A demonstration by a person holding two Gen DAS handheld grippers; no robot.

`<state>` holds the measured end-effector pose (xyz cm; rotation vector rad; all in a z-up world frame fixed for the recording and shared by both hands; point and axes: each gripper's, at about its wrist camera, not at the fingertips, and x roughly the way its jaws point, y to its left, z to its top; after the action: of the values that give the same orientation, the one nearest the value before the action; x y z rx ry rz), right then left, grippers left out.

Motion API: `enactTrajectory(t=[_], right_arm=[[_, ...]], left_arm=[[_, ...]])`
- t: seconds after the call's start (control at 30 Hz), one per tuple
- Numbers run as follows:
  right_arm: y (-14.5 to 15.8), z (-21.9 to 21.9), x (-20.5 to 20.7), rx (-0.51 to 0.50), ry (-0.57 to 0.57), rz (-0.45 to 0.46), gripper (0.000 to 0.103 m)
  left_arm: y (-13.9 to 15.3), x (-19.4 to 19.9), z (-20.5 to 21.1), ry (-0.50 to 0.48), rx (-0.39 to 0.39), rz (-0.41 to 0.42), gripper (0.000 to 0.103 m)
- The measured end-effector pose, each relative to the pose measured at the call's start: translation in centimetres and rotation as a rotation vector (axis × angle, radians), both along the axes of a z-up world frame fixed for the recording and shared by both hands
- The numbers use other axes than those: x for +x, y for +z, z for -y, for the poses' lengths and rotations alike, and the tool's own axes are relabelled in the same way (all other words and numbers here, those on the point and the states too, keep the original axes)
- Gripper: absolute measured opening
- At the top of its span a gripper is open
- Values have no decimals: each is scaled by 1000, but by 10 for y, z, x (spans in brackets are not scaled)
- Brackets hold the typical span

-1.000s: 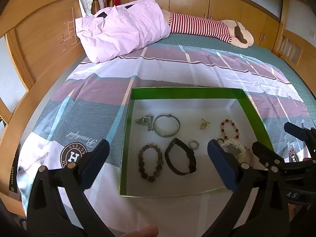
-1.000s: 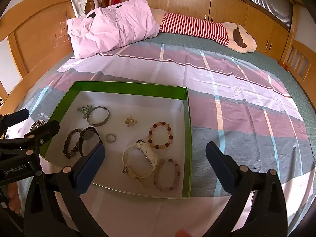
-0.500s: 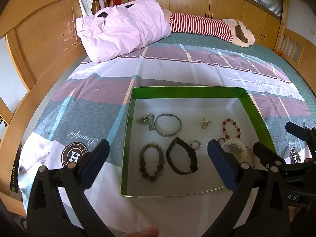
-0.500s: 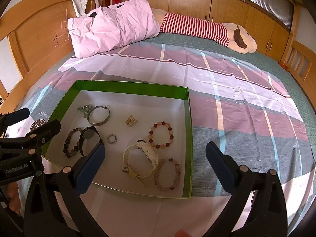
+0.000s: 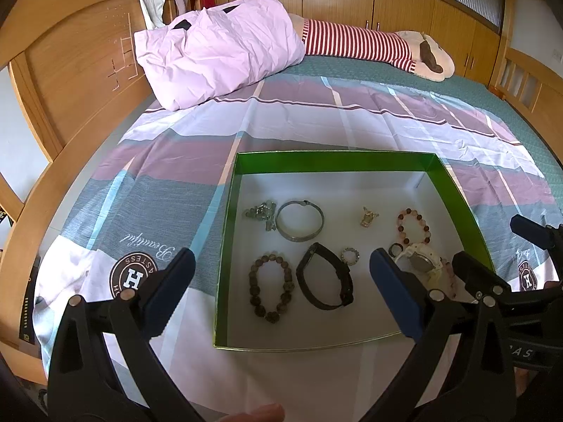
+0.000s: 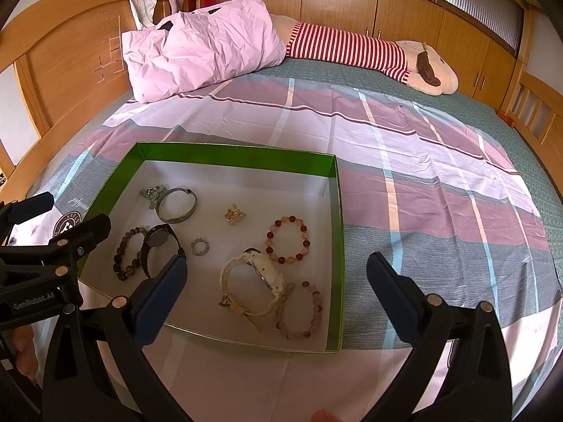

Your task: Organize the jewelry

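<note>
A green box (image 5: 334, 160) with a white floor lies on the bed and holds the jewelry. In the left wrist view I see a silver bangle (image 5: 299, 221), a gold brooch (image 5: 367, 217), a red bead bracelet (image 5: 413, 224), a small ring (image 5: 350, 256), a black watch (image 5: 325, 281) and a brown bead bracelet (image 5: 270, 286). My left gripper (image 5: 281, 260) hangs open above the box's near left part. My right gripper (image 6: 276, 265) is open over a white watch (image 6: 253, 285) and a pink bead bracelet (image 6: 299, 311). Neither holds anything.
A pink pillow (image 5: 218, 52) and a striped plush toy (image 5: 369, 47) lie at the far end of the bed. A wooden headboard (image 5: 77, 70) stands on the left and wooden cabinets (image 6: 352, 3) line the back. The checked bedspread (image 6: 440, 193) stretches to the right of the box.
Both views have drifted very slightly. Nothing in the box has moved, and both grippers remain open.
</note>
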<state>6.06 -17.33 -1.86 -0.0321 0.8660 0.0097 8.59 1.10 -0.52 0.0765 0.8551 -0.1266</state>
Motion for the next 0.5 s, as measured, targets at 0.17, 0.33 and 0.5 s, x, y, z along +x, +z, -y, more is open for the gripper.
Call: enactTrajectory(t=[0.17, 0.33, 0.5], right_arm=[[0, 0, 0, 0, 0, 0, 102], [0, 0, 0, 0, 0, 0, 102], [0, 0, 0, 0, 1, 0, 102]], left_arm=[[-1, 0, 0, -3, 7, 1, 101], [-1, 0, 0, -3, 9, 0, 101], [0, 0, 0, -3, 5, -2, 101]])
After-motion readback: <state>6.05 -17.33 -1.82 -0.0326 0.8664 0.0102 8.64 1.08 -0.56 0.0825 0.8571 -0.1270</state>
